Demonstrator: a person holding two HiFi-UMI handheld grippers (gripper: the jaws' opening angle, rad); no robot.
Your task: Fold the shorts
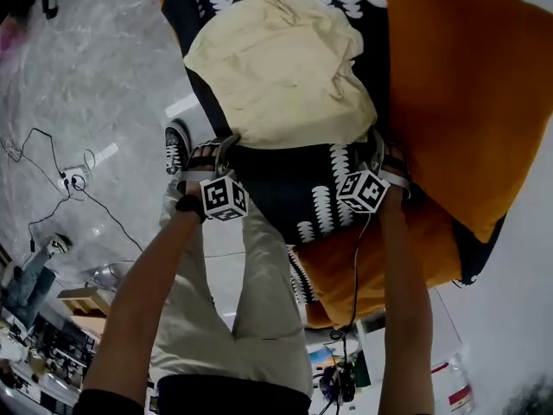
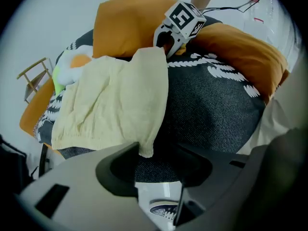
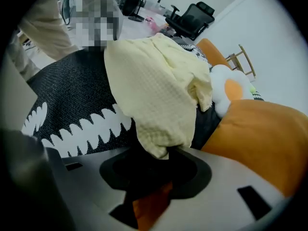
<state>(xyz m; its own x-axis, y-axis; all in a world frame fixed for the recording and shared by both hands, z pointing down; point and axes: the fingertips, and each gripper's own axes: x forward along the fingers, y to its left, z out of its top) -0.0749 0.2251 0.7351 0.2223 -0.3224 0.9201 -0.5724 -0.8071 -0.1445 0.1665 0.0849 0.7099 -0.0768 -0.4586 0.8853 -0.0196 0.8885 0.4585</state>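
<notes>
Pale yellow shorts (image 1: 281,67) lie spread on a dark cover with white markings (image 1: 285,193). My left gripper (image 1: 226,148) is at their near left corner and my right gripper (image 1: 378,150) at the near right corner, both pointing steeply down. In the left gripper view the corner of the shorts (image 2: 115,105) ends just before my left gripper (image 2: 154,158), its tip free and not between the jaws. In the right gripper view the shorts (image 3: 159,90) bunch and run into the mouth of my right gripper (image 3: 156,165), which grips them. The left gripper view also shows my right gripper (image 2: 168,40) at the far corner.
Big orange cushions (image 1: 467,93) flank the cover on the right and below. A fried-egg plush (image 3: 231,90) lies beyond the shorts. A wooden chair (image 2: 33,76) stands at the far side. The person's shoe (image 1: 177,145) and cables (image 1: 52,175) are on the floor at left.
</notes>
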